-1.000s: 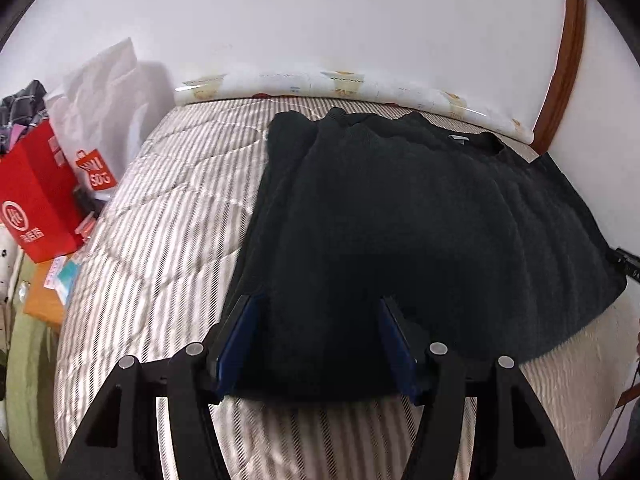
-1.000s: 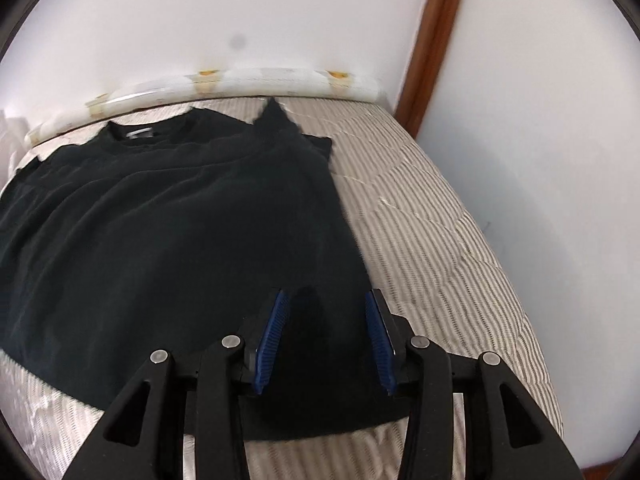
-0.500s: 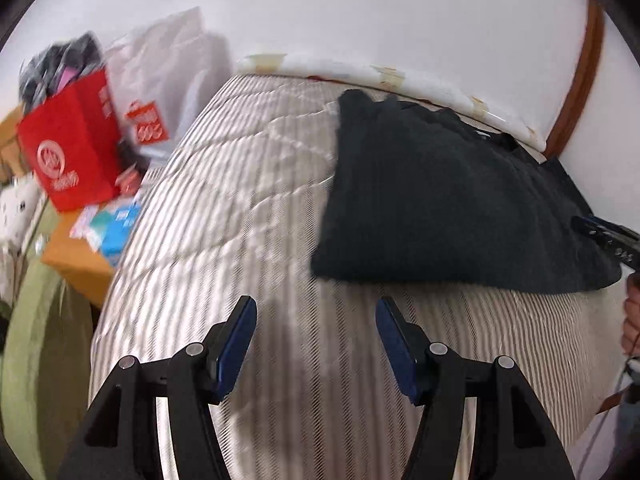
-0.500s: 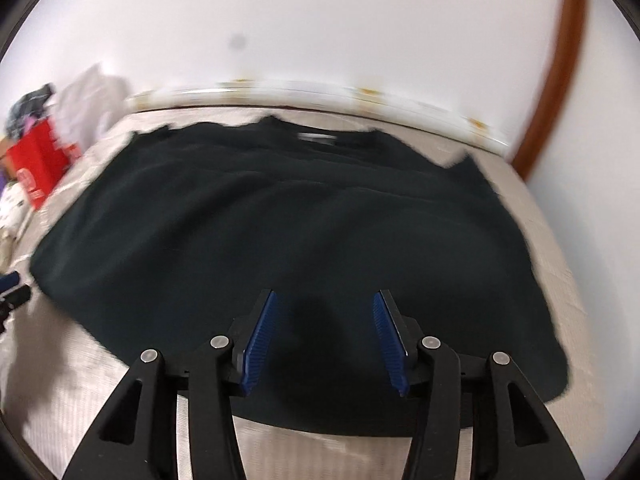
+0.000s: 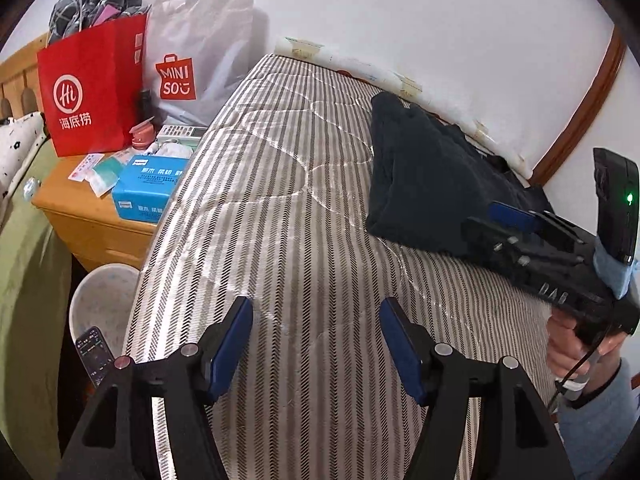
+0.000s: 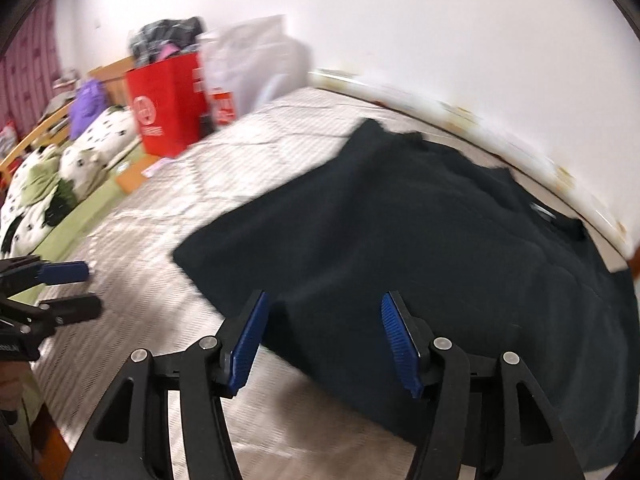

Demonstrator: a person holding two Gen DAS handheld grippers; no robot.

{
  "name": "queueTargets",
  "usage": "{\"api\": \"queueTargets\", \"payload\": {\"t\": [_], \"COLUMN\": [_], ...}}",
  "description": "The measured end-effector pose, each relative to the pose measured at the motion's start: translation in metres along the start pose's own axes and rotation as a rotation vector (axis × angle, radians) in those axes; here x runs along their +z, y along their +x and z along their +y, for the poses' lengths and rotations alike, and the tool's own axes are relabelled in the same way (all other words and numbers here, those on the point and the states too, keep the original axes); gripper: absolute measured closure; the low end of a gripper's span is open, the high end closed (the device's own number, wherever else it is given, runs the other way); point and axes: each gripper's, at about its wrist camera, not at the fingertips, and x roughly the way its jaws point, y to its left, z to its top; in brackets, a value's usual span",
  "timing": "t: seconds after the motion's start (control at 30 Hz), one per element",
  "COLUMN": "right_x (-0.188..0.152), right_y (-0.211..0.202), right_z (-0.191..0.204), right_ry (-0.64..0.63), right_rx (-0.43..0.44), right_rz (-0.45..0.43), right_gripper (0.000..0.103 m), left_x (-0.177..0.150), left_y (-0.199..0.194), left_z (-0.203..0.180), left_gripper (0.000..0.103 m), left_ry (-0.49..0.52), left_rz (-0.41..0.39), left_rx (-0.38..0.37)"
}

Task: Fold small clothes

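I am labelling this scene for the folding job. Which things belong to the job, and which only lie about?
For the job: black garment, striped bed, left gripper, right gripper.

Lying about: red paper bag, white Miniso bag, blue box, phone.

Both wrist views face down over the bed (image 5: 280, 200), sharing it

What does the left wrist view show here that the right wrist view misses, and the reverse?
Left wrist only: a wooden nightstand with a blue box, a white bin and a phone.
Right wrist only: spotted bedding, a purple bag and a maroon curtain.
Both: the dark garment on the striped mattress, the red bag, and the other open hand-held gripper.
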Motion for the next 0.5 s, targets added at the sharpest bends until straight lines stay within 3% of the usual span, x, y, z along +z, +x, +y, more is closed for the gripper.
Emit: {"api": "queueTargets", "payload": {"t": [0.17,0.37,0.47,0.5], "right_x": [0.006,0.007,0.011,0.013], "right_y": [0.015,0.041,0.049,0.051], "right_z": [0.035,0.071,0.075,0.076], "right_ry": [-0.107,-0.201,-0.201,-0.187], "right_rx": [0.026,-0.043,-0.058,-0.07], "right_rz": [0.02,0.03,0.012,0.012], "right_gripper": [0.04,0.04,0.057,0.067], "left_x": [0.001,0.002,0.002,0.002], "left_y": [0.0,0.002,0.002,0.002], "left_z": [0.01,0.014,0.014,0.014], "left_gripper": [0.039,0.039,0.039,0.038], "left_ry": [-0.032,-0.04,-0.044,-0.041], "left_rz": [-0.002,-0.008,-0.007,-0.007], "left_rx": [-0.043,-0.053,-0.051,-0.048]}}
